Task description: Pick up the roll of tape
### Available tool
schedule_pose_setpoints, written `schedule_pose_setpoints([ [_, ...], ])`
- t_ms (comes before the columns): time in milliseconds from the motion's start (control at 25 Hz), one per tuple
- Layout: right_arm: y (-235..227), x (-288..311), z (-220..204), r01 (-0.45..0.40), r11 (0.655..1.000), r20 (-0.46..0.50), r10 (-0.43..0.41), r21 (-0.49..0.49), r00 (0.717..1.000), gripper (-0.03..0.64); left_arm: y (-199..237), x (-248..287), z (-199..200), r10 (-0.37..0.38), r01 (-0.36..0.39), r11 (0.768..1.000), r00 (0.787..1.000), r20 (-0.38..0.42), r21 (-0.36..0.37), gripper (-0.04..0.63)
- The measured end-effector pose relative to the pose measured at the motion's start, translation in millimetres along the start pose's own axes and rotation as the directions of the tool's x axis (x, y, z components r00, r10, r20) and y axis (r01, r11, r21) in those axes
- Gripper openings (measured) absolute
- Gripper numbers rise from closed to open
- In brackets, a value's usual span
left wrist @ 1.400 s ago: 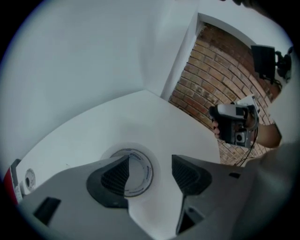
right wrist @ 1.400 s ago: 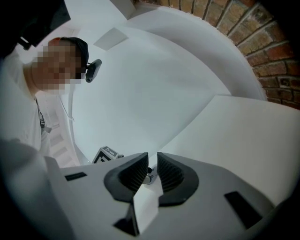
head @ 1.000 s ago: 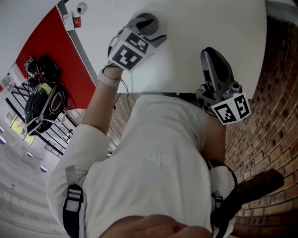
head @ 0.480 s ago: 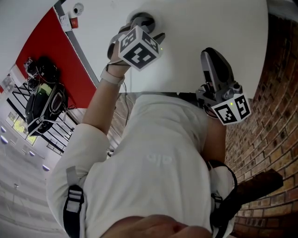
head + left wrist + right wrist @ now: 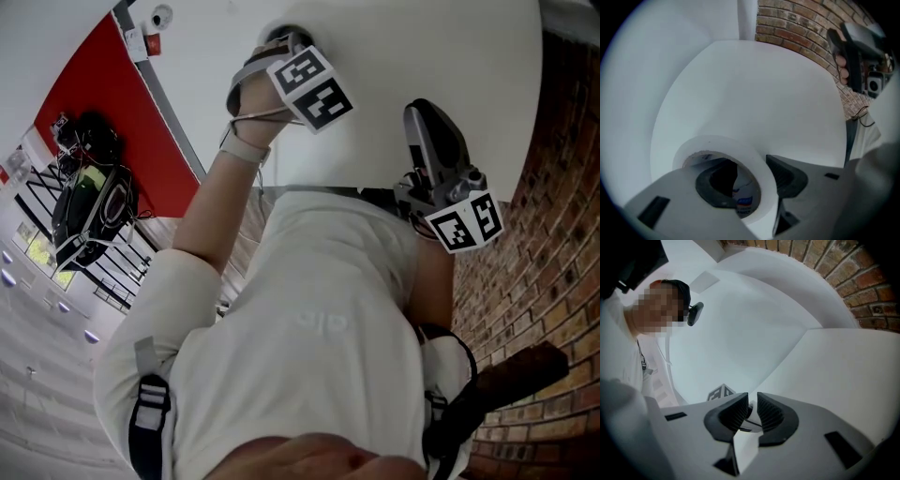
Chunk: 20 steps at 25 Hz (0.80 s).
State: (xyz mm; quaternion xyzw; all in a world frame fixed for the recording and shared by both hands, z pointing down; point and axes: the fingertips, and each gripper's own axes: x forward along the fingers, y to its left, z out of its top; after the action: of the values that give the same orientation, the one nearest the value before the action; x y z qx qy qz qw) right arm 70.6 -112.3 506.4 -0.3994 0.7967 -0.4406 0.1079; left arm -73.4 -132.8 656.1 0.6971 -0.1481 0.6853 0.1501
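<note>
On the round white worktop (image 5: 754, 93), smooth and matte, the roll of tape (image 5: 712, 143) lies flat. It is a white, thick-walled ring with a rough tan edge at the core's lip and a small blue-and-red print inside the core. Left tongs (image 5: 757, 176) point down over it. One grey ribbed pad sits inside the core and the other outside the ring, with the wall of the roll between them. Jaws have just been closing; a strip of inner wall shows beside the inside pad, so not clamped on it yet. Right tongs (image 5: 752, 413) are held near level by the worktop's edge, well apart from the roll, ribbed pads drawn almost together with only a thin slit, gripping nothing. Boxy marker cube (image 5: 312, 86) tops the left tool. Rough red-brown brick wall (image 5: 797, 28) stands beyond the worktop.
</note>
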Motion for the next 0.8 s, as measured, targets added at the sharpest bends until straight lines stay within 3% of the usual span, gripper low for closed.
schedule_pose_setpoints([
  [400,2.4,-1.9,-3.0,-0.012,1.000,-0.010,0.012,-0.002,1.000,0.044,-3.9,2.7,0.1,-0.014,0.015,0.999,0.999,-0.029,0.043,0.184],
  [600,6.3,-2.1,-3.3,-0.017,1.000,-0.017,0.017,-0.008,1.000,0.044,-6.6,1.1,-0.5,-0.002,0.003,0.995,1.000,-0.008,0.102,0.156],
  [800,7.6,-5.1,-1.8,-0.016,1.000,-0.018,0.016,-0.016,1.000,0.044,-6.1,-1.8,-0.9,0.008,-0.011,0.996,0.999,0.034,0.088,0.152],
])
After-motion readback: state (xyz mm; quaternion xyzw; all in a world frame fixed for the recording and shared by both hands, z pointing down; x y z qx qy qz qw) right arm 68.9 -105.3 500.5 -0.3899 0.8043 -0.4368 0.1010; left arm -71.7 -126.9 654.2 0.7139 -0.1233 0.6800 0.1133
